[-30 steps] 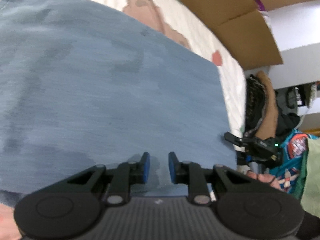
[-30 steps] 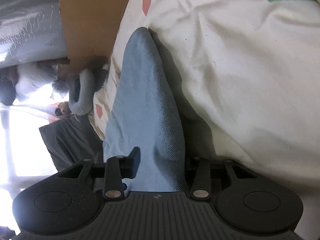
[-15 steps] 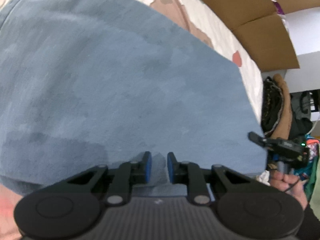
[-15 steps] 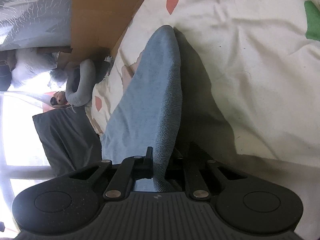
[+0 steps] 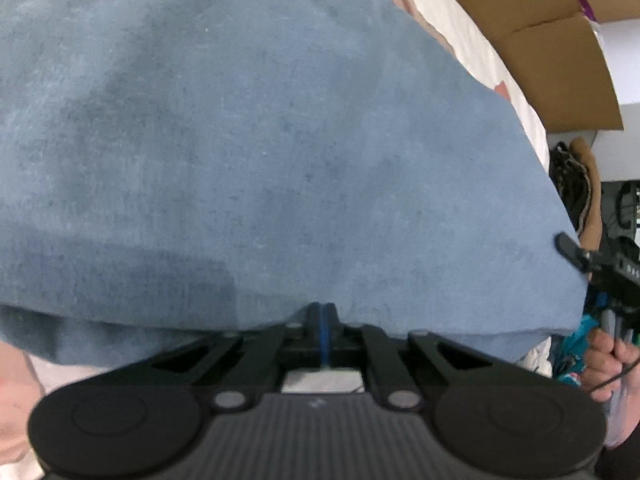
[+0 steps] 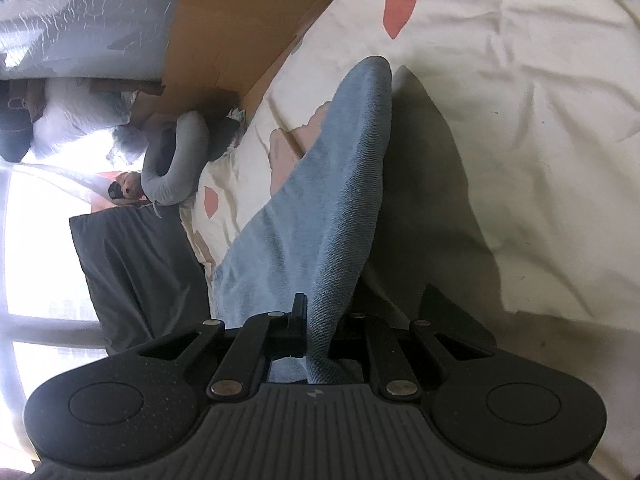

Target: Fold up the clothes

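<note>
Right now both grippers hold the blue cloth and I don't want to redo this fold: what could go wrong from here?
1. The left gripper has just closed right at the hem of the blue cloth; so shallow a bite may slip.
2. The right gripper pinches a bunched ridge, so hidden layers could drop unevenly.
3. The cardboard box crowds the bedsheet edge and might snag cloth.

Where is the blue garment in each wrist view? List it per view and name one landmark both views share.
Left wrist: the blue garment fills most of the picture, its near edge at the shut left gripper.
Right wrist: it rises as a narrow lifted fold up the middle, pinched in the right gripper.
Shared landmark: the brown cardboard box beside the patterned white bedsheet.
</note>
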